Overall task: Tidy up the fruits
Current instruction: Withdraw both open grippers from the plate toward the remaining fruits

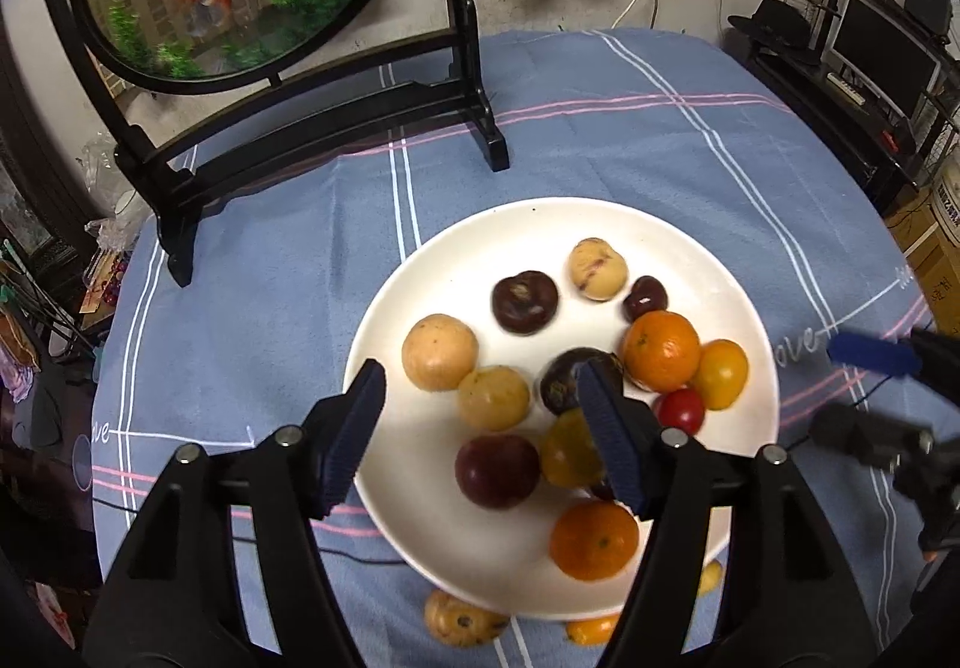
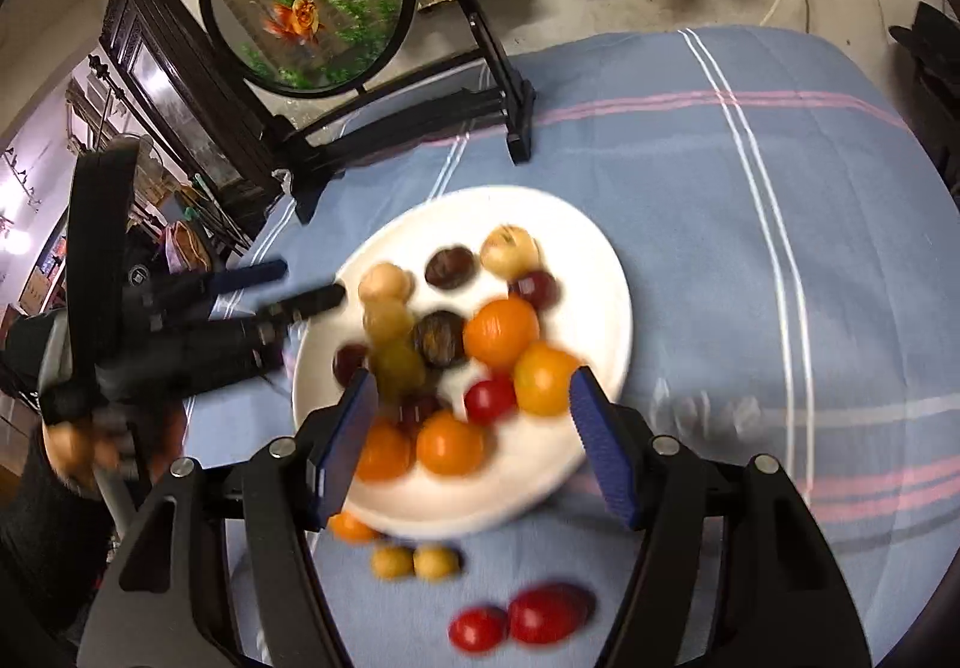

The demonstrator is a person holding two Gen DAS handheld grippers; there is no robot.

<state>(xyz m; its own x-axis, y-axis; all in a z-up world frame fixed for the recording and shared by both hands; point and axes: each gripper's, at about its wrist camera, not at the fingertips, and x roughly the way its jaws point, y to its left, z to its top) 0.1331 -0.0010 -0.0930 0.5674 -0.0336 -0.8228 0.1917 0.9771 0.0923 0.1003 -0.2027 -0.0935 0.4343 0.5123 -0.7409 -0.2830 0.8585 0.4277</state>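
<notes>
Over the white plate (image 1: 600, 224): both my grippers hover, jaws spread, holding nothing.
Left gripper (image 1: 480, 398), right gripper (image 2: 474, 404); fruits (image 1: 660, 350) heaped on plate, some strays on blue cloth (image 2: 720, 188).

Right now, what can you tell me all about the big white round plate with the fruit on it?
The big white round plate looks smooth and glossy, maybe ceramic, with a shallow raised rim. It lies flat on the blue striped tablecloth, in front of a round fish picture on a black stand. Orange, yellow, tan, dark purple and red fruits sit on it. More fruits lie on the cloth by its near edge. Neither gripper touches it.
</notes>
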